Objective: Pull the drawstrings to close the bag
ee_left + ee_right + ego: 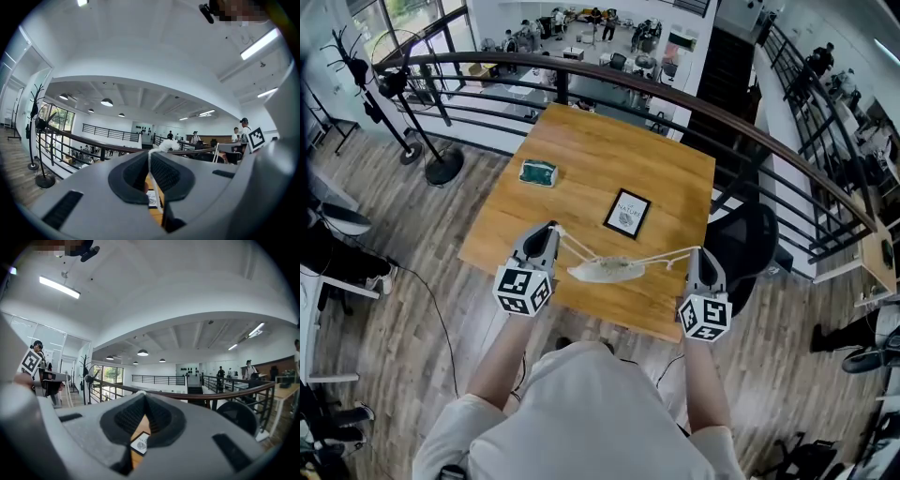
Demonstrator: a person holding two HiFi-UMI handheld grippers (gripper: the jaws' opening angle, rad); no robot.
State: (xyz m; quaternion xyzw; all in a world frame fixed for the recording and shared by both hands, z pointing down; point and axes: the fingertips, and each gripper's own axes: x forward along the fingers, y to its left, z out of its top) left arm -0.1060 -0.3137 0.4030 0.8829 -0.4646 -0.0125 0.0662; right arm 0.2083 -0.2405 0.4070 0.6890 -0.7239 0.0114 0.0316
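Observation:
A pale cloth bag hangs over the near part of the wooden table, its mouth gathered narrow. One white drawstring runs up and left to my left gripper, which is shut on it. In the left gripper view the cord is pinched between the dark pads of the left gripper, with its knotted end sticking out past the tips. The other drawstring stretches right to my right gripper, also shut on it. The right gripper view shows the right gripper with its jaws together and the cord barely visible.
A green packet and a black-framed card lie farther back on the table. A curved railing runs behind the table. A black chair stands at the right edge and a coat stand on the floor at left.

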